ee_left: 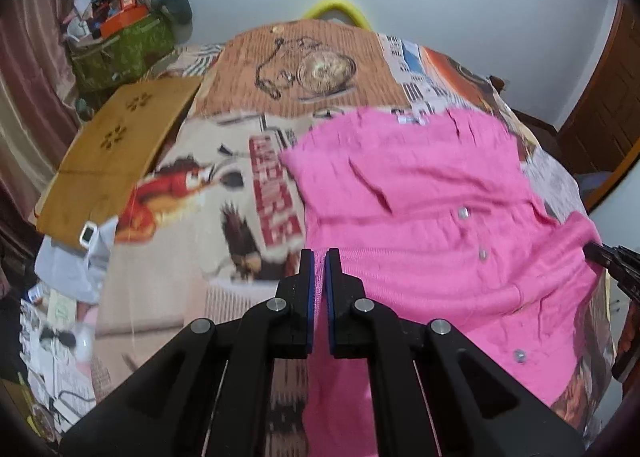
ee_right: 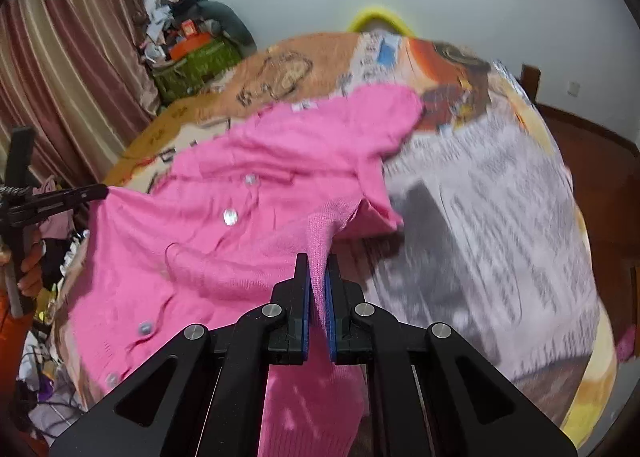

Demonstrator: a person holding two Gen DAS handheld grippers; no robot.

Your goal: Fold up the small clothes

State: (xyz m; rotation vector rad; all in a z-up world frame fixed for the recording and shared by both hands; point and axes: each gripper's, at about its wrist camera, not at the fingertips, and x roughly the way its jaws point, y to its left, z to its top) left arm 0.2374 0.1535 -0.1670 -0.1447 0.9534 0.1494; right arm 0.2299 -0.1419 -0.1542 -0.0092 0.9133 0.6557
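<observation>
A pink knit cardigan (ee_left: 420,197) with a row of pale buttons lies across a bed's printed blanket (ee_left: 192,193). Its near edge is raised off the blanket. My left gripper (ee_left: 319,255) is shut on the hem at the cardigan's left side, and pink knit shows between its blue pads. In the right wrist view the same cardigan (ee_right: 224,225) is lifted at its right side, where my right gripper (ee_right: 317,259) is shut on a fold of it. The left gripper's fingers (ee_right: 94,191) pinch the far left corner. The right gripper's fingers (ee_left: 598,251) show at the frame's right edge.
A wooden board (ee_left: 116,153) rests on the bed's left side, with a small white device (ee_left: 87,234) below it. A green bag (ee_left: 120,53) heaped with clutter stands against the curtain (ee_left: 28,57). A wooden door (ee_left: 608,97) is at right. A hand (ee_right: 30,269) grips the left tool.
</observation>
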